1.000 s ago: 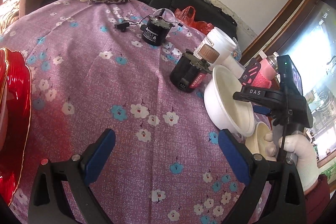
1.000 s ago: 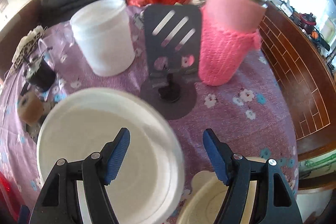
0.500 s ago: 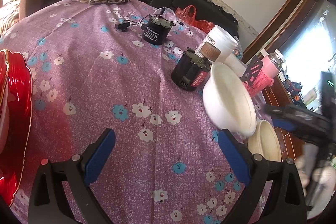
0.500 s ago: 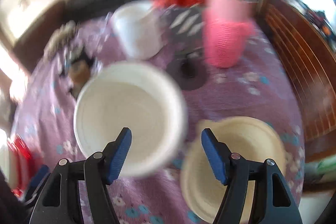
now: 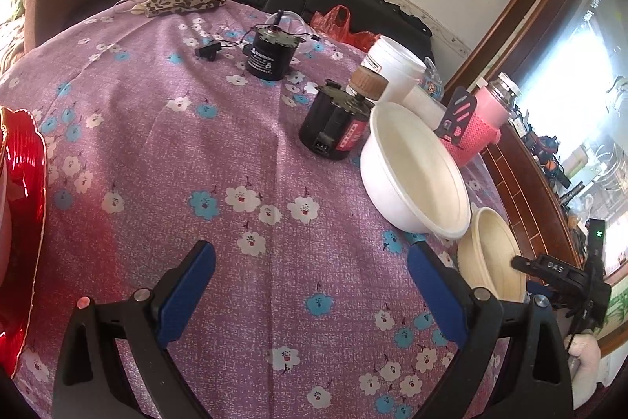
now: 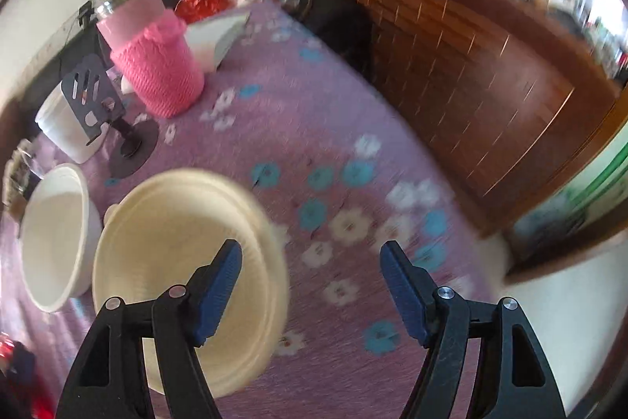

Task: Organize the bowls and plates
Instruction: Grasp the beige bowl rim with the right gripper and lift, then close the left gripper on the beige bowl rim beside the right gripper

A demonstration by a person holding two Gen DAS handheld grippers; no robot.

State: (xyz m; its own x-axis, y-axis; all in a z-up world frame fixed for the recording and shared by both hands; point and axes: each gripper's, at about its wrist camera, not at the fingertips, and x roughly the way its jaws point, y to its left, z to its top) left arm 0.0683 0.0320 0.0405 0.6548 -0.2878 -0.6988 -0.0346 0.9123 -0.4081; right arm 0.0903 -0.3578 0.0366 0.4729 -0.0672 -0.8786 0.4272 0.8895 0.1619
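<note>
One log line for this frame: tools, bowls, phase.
left tool: open, idle | right tool: open, straddling cream bowl rim | white bowl: on table, beside it | phase: pre-grasp

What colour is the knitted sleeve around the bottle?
Pink; the knitted sleeve shows best in the right wrist view.

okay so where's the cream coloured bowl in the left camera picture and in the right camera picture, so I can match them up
Left wrist view: the cream-coloured round bowl sits at lower right, just past the larger white bowl, near the table edge.
Right wrist view: the cream-coloured round bowl fills the lower left, with the right gripper's left finger over its rim.
Shared landmark: the pink knitted-sleeve bottle stands beyond both bowls.
</note>
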